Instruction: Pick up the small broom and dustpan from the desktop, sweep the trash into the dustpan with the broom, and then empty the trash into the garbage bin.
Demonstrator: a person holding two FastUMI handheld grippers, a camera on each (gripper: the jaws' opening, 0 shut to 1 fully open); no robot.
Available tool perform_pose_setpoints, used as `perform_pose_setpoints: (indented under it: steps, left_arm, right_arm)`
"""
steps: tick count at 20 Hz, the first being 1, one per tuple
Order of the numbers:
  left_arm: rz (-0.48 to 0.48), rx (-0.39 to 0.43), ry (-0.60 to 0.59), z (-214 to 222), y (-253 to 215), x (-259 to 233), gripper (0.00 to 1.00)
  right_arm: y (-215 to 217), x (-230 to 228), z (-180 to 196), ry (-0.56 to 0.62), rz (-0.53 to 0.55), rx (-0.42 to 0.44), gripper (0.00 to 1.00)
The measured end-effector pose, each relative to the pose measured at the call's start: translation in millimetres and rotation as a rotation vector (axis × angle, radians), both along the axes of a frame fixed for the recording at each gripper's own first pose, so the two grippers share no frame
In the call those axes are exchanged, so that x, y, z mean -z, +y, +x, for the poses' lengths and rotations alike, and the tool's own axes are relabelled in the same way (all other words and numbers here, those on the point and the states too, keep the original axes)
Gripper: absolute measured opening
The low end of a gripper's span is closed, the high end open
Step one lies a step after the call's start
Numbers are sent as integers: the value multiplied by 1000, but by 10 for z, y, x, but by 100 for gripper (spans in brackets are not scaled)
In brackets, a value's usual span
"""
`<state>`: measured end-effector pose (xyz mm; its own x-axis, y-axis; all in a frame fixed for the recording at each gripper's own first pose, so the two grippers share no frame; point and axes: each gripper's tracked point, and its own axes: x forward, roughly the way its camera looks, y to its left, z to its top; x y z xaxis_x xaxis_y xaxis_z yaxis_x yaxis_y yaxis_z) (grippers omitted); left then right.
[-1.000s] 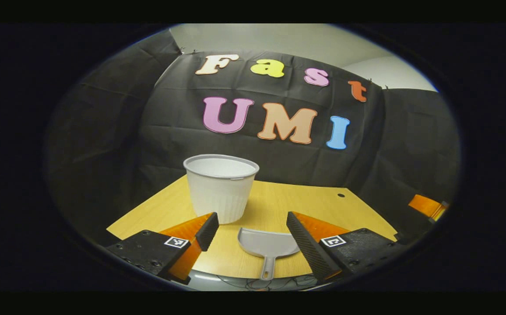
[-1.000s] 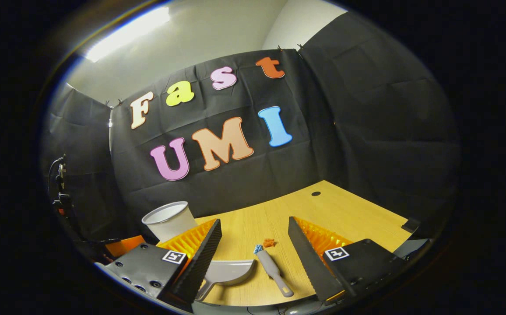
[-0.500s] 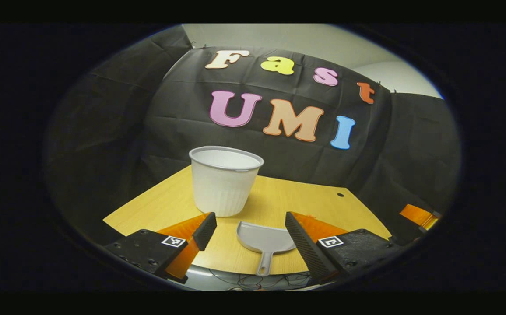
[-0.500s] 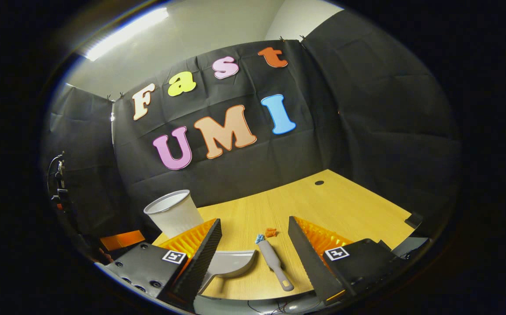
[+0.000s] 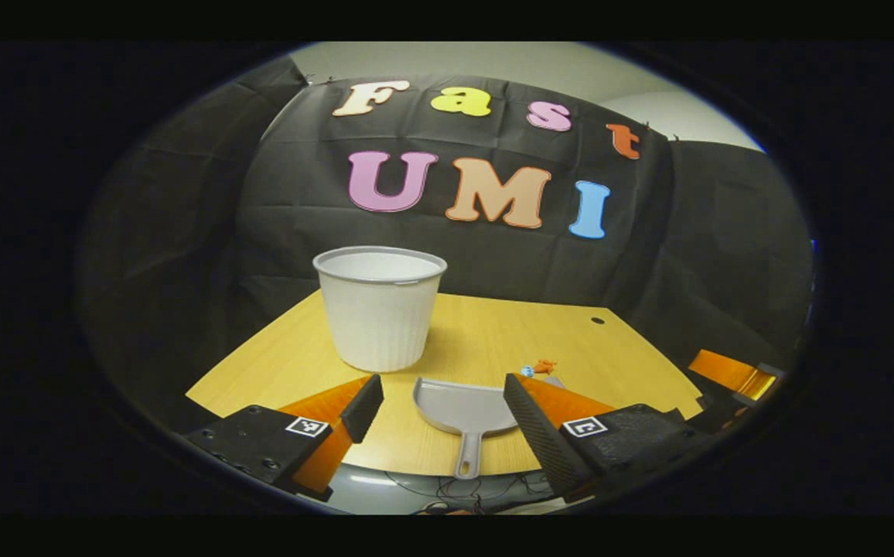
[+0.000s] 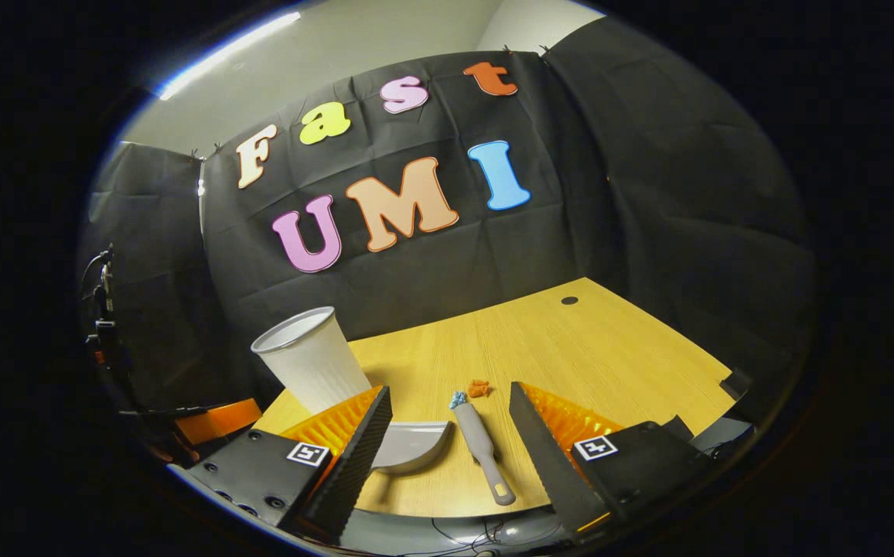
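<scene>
On the worktop (image 6: pixel 571 348) the bin (image 6: pixel 312 370) is set upright at the far left. The dustpan (image 6: pixel 410 446) is laid near the front edge, just near of the bin, with its handle (image 5: pixel 466 458) pointed toward the near edge. The broom (image 6: pixel 482 449) is laid just right of the dustpan, apart from it, its head toward the far side. The trash (image 6: pixel 478 387) is found just beyond the broom's head, well right of the bin.

- Grey plastic dustpan (image 5: pixel 462 406) lies flat, handle toward 6 o'clock.
- Grey small broom (image 6: pixel 482 451) lies flat beside it.
- Orange and blue trash bits (image 6: pixel 472 391) at the broom's tip.
- White ribbed plastic garbage bin (image 5: pixel 380 306) upright at 11 o'clock.
</scene>
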<state>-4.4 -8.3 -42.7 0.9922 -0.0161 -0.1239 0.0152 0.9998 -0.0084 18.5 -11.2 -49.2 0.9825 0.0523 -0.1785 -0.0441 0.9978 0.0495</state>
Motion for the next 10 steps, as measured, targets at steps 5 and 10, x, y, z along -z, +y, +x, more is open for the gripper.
perform_pose_setpoints:
  steps: [5, 10]
  left_arm:
    - [6, 43, 35, 51, -161, 97, 94]
    - [12, 81, 127, 127, -274, 398, 94]
  right_arm:
    - [-35, 64, 52, 27, -9, -7, 99]
    - [-59, 292, 195, 118, -37, -25, 99]
